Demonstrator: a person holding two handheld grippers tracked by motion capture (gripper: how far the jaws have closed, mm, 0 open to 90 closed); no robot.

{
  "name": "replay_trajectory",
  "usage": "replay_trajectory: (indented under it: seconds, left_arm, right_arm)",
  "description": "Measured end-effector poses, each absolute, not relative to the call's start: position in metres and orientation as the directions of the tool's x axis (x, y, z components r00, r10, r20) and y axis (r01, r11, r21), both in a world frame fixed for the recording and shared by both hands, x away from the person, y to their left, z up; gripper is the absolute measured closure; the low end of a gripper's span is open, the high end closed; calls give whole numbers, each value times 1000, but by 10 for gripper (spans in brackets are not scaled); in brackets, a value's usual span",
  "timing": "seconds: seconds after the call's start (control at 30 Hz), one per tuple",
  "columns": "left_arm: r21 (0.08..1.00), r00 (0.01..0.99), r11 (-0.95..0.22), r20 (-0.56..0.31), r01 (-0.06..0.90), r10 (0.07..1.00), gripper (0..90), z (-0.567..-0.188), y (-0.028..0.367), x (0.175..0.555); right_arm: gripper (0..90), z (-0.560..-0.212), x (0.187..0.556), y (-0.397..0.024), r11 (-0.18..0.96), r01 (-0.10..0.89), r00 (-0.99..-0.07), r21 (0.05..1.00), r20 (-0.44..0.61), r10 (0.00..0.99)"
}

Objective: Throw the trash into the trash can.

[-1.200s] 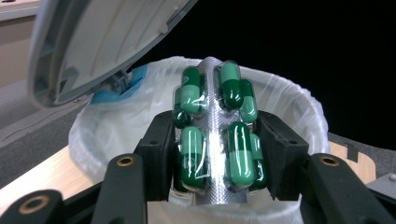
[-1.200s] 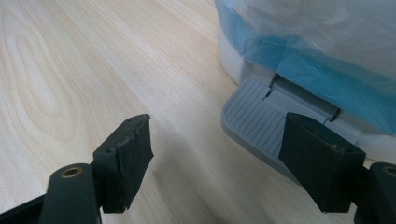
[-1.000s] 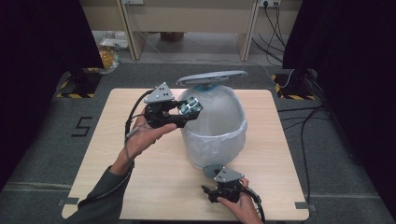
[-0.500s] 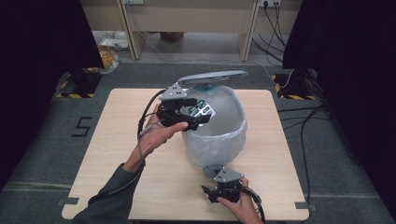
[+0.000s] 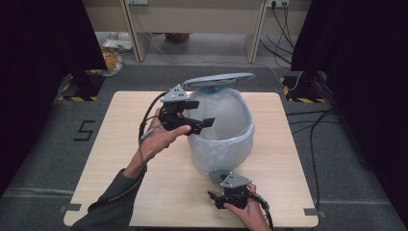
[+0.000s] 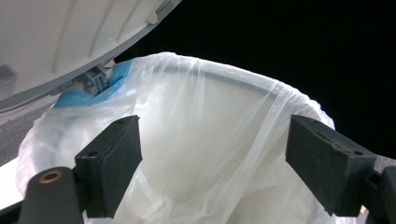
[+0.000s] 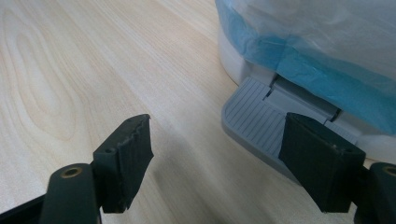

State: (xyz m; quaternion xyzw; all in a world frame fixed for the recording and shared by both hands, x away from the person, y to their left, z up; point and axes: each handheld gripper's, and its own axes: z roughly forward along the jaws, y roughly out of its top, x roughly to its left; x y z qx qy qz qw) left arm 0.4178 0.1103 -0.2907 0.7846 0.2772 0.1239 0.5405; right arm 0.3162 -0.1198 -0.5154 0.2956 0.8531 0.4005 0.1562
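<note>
A white pedal bin [image 5: 221, 144] lined with a thin white bag [image 6: 210, 107] stands mid-table, its grey lid [image 5: 219, 80] raised at the back. My left gripper [image 5: 206, 125] hovers at the bin's left rim, pointing across the mouth. Its jaws have just been opening and now stand wide [image 6: 212, 135], with the bag's inside beyond them and nothing pinched. My right gripper [image 5: 217, 197] rests low at the front of the bin, open [image 7: 217, 140]. Its right jaw sits over the near corner of the grey ribbed pedal [image 7: 257, 121]; whether it presses I cannot tell.
The light wooden table [image 5: 120, 130] has bare surface left of the bin and along its front edge. Blue bag material [image 7: 299, 65] wraps the bin's lower body. Cables and dark curtains lie beyond the table on the grey floor.
The left gripper's jaws have gone from shut at the bag's edge to wide open, and the hand has shifted slightly right toward the bin's mouth. The right hand has stayed still.
</note>
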Motion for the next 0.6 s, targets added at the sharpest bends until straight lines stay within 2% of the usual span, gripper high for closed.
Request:
replay_trajectory:
  seconds: [0.6]
  left_arm:
    - [931,774,-216,-98,293,626,160,-294,165,396]
  right_arm:
    - [248,-515,316,-120,507,377,-777,775,-33,628]
